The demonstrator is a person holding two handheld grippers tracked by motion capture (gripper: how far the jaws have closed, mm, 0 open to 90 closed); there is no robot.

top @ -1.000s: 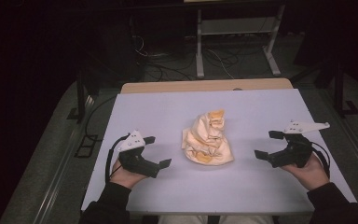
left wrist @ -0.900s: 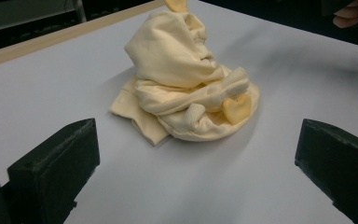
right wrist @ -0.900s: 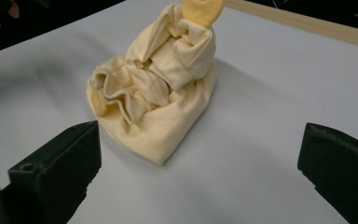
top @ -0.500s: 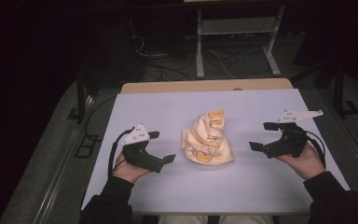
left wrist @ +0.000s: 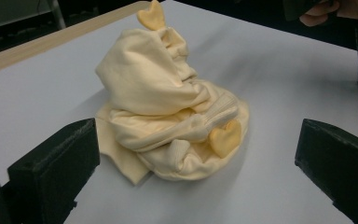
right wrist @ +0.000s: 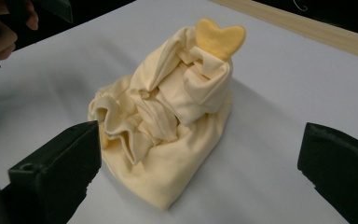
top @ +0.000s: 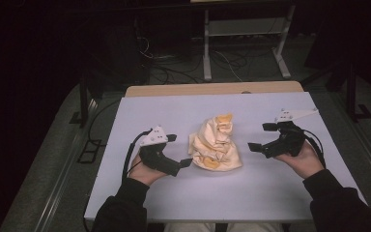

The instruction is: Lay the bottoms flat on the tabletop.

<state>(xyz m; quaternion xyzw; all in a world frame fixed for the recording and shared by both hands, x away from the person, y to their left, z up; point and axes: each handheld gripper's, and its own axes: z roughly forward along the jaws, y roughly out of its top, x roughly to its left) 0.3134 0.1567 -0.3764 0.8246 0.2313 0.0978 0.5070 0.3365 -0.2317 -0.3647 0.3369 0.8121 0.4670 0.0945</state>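
A crumpled cream-yellow cloth (top: 216, 145) with darker yellow heart patches lies heaped in the middle of the pale table (top: 251, 193). My left gripper (top: 178, 150) sits just left of the heap, jaws wide open and pointing at it. My right gripper (top: 262, 137) is a short way to the right of the heap, also open and aimed at it. In the left gripper view the cloth (left wrist: 168, 102) lies ahead between the spread jaws of the gripper (left wrist: 198, 140). The right gripper view shows the cloth (right wrist: 168, 121) the same way, with its gripper (right wrist: 200, 140) untouched by fabric.
A wooden strip (top: 212, 89) runs along the table's far edge. Beyond it stands a metal frame (top: 241, 43) with cables on the dark floor. Bare tabletop surrounds the heap. The other hand (left wrist: 321, 9) shows at the top right of the left gripper view.
Both grippers have moved inward toward the cloth heap, the left to the right and the right to the left and slightly farther up the table. The cloth has not moved.
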